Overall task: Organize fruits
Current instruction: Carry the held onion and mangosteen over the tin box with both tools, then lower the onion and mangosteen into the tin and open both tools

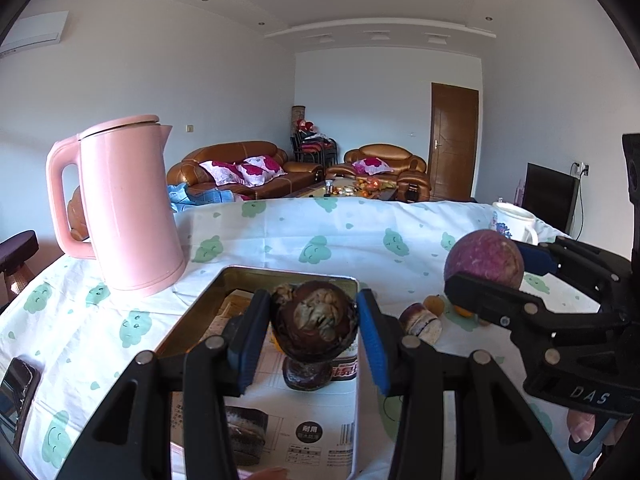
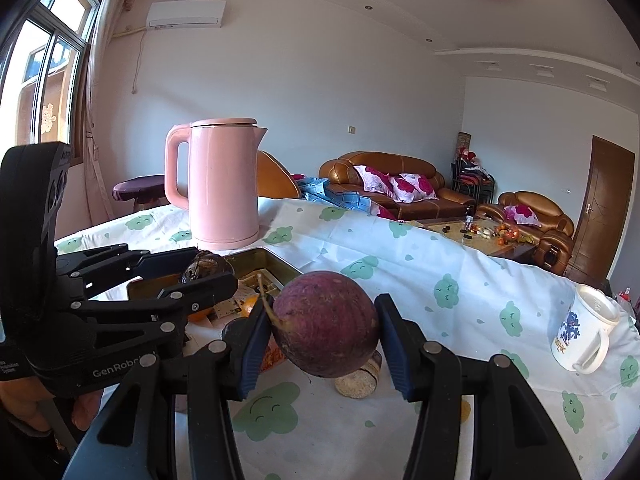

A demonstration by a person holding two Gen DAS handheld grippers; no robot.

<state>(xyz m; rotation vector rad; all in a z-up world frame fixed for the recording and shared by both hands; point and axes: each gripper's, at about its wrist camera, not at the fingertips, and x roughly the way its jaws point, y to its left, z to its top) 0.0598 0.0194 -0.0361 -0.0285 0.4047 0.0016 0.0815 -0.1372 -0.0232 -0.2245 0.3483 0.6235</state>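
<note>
Mangosteen (image 1: pixel 314 322), calyx toward camera, pinched in left fingers (image 1: pixel 252 336); stem-left purple fruit (image 2: pixel 326 322) between right fingers (image 2: pixel 394 344).

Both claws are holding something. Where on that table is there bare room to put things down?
Open cloth lies between the pink kettle and the white mug. It is crowded by the metal tray, already holding items, and around the small fruits beside it.

Bright window daylight, fisheye-warped edges

From the left wrist view, the kettle (image 1: pixel 128 204) stands at ten o'clock of the tray (image 1: pixel 188 312), mug (image 1: pixel 514 220) at two o'clock.
</note>
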